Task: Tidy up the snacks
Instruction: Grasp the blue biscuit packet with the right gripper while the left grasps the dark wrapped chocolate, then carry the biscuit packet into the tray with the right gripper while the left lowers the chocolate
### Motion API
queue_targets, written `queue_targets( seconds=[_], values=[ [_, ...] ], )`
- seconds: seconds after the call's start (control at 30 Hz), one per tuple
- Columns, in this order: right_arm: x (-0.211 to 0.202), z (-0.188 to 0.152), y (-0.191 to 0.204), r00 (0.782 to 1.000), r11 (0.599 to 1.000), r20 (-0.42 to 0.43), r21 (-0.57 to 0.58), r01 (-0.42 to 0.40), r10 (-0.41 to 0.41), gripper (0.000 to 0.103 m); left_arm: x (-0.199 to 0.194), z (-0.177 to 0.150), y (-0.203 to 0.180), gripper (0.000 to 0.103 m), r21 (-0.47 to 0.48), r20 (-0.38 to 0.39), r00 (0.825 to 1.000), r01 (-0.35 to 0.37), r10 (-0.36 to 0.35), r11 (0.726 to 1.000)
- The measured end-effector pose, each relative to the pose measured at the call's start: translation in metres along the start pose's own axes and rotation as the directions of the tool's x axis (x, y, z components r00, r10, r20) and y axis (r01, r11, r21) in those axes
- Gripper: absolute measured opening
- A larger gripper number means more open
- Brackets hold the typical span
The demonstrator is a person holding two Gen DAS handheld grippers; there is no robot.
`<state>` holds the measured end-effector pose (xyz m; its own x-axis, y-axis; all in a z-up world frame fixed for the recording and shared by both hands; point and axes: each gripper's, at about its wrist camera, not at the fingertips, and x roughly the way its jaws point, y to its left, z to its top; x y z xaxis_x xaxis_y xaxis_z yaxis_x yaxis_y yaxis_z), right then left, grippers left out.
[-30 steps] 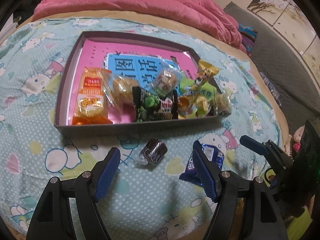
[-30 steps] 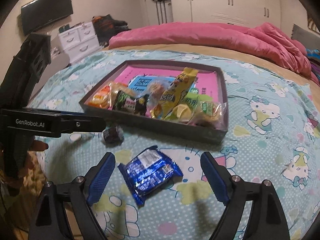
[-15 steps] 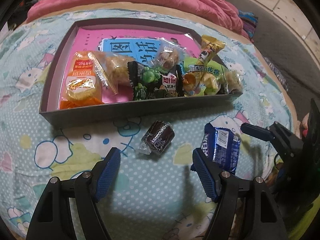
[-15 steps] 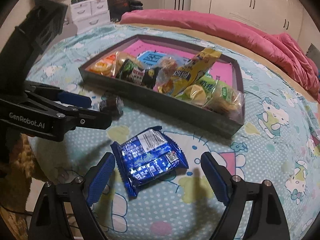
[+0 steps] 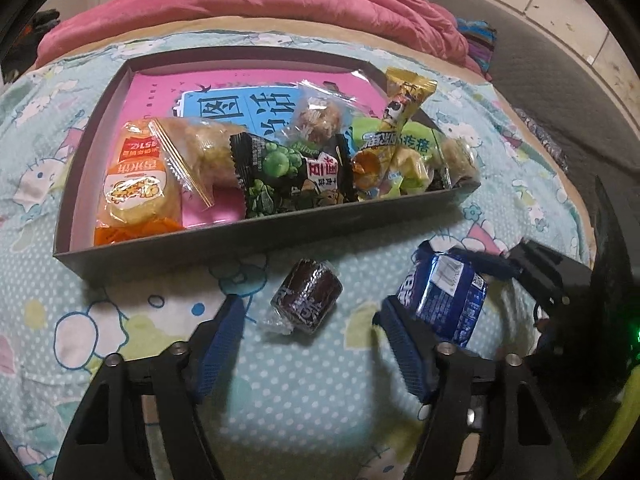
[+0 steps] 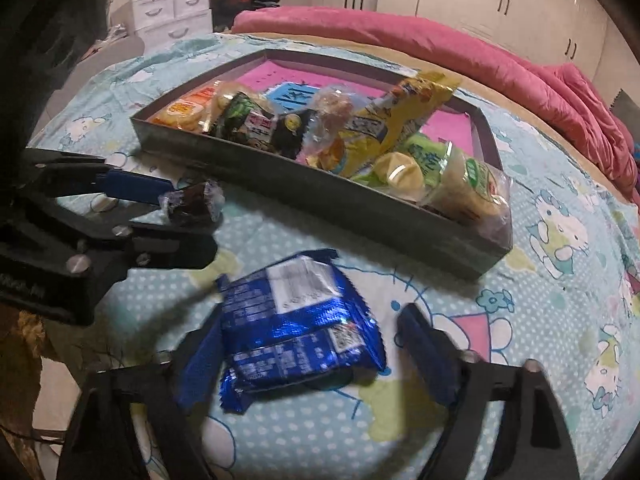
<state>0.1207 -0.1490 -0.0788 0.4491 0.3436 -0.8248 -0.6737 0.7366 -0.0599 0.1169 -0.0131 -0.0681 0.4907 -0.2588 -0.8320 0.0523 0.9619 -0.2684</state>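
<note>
Snack tray (image 5: pixel 256 236) on cartoon-print bedsheet (image 5: pixel 280 380); both tongs closing, around dark candy (image 5: pixel 308 296), blue packet (image 6: pixel 296 320).

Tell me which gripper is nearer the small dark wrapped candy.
Left. The left gripper straddles the dark candy, jaws closing; the right gripper is beside it, around the blue packet.

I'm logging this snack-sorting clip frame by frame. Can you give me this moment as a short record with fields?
surface: bed with cartoon-print sheet
tray: dark box on the sheet, holding many wrapped snacks
loose snacks: dark brown candy; blue packet, both on the sheet in front of the box
left gripper: jaws closing, candy between them, pads not yet touching it
right gripper: jaws closing, blue packet between them, firm contact not clear
left to do: both loose snacks still outside the box
</note>
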Motion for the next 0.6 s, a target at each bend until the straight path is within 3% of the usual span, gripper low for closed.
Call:
queue_targets(
  seconds=[0.1, 0.33, 0.6],
  values=[
    [-0.002, 0.002, 0.006, 1.0, 1.0, -0.002, -0.018, 0.01, -0.01, 0.054, 0.003, 0.0, -0.003, 0.059, 0.028, -0.002, 1.0, -0.031, 0.031, 0.999],
    [-0.009, 0.003, -0.005, 0.999, 0.996, -0.003, 0.082, -0.043, 0.044, 0.053, 0.006, 0.002, -0.005, 0.038, 0.039, 0.009, 0.999, -0.044, 0.043, 0.998],
    [-0.03, 0.011, -0.026, 0.993, 0.971, 0.088, 0.219, -0.101, 0.083, 0.053, -0.006, 0.002, 0.002, 0.036, -0.019, 0.021, 1.0, 0.011, -0.011, 1.0]
  ],
)
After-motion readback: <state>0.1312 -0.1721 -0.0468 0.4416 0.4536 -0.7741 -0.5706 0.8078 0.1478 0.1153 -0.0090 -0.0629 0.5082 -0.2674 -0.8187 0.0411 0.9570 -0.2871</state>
